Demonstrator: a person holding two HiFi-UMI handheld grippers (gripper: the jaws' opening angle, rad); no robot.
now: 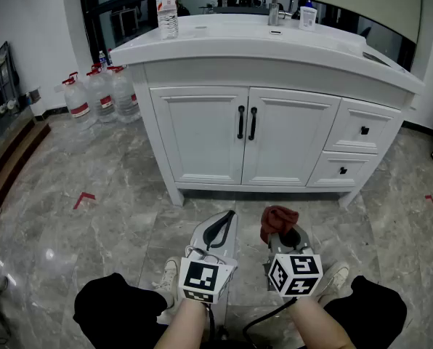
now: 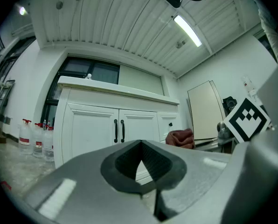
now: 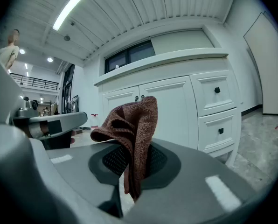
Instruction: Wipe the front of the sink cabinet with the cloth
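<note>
The white sink cabinet (image 1: 274,133) stands ahead, with two doors bearing black handles (image 1: 246,122) and two drawers at its right. My right gripper (image 1: 280,233) is shut on a reddish-brown cloth (image 1: 278,219), which bunches up above the jaws; the cloth (image 3: 132,129) fills the middle of the right gripper view. My left gripper (image 1: 219,231) is low beside it, shut with nothing held. Both are held near the floor, well short of the cabinet front (image 2: 106,129). The cloth (image 2: 181,137) also shows in the left gripper view.
A water bottle (image 1: 166,9), a tap (image 1: 274,6) and a small container (image 1: 307,17) stand on the countertop. Several large water jugs (image 1: 100,97) sit on the marble floor left of the cabinet. Red tape marks (image 1: 83,198) lie on the floor. The person's knees frame the bottom.
</note>
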